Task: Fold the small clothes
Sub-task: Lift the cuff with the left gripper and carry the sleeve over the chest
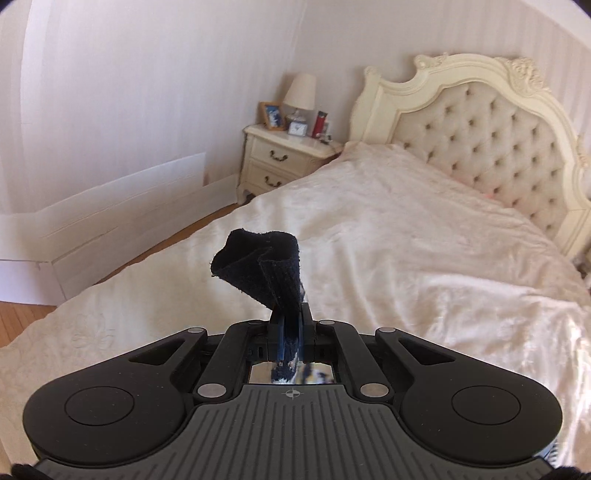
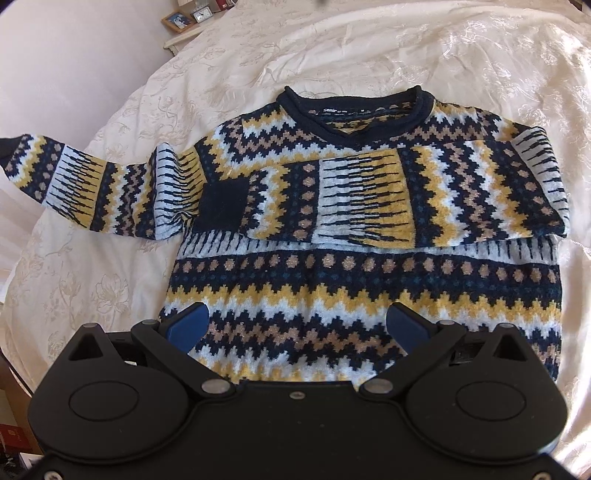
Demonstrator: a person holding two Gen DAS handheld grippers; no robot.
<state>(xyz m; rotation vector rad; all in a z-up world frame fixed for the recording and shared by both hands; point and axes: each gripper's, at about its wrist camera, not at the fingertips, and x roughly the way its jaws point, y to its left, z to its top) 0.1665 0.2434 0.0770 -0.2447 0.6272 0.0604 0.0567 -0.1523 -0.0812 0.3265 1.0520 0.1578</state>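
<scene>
Sweater (image 2: 354, 221) is lying flat mid-bed; your left hand-held gripper (image 1: 291, 325) is pinching its navy cuff (image 1: 258, 258), your right hand-held gripper (image 2: 295, 325) is hovering spread. Pulling unevenly risks dragging the folded sleeve (image 2: 332, 199) loose.

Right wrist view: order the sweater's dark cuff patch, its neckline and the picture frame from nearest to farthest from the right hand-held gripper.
1. Dark cuff patch, left of centre on the sweater's chest.
2. Neckline, top centre.
3. Picture frame, far upper left, off the bed.
</scene>
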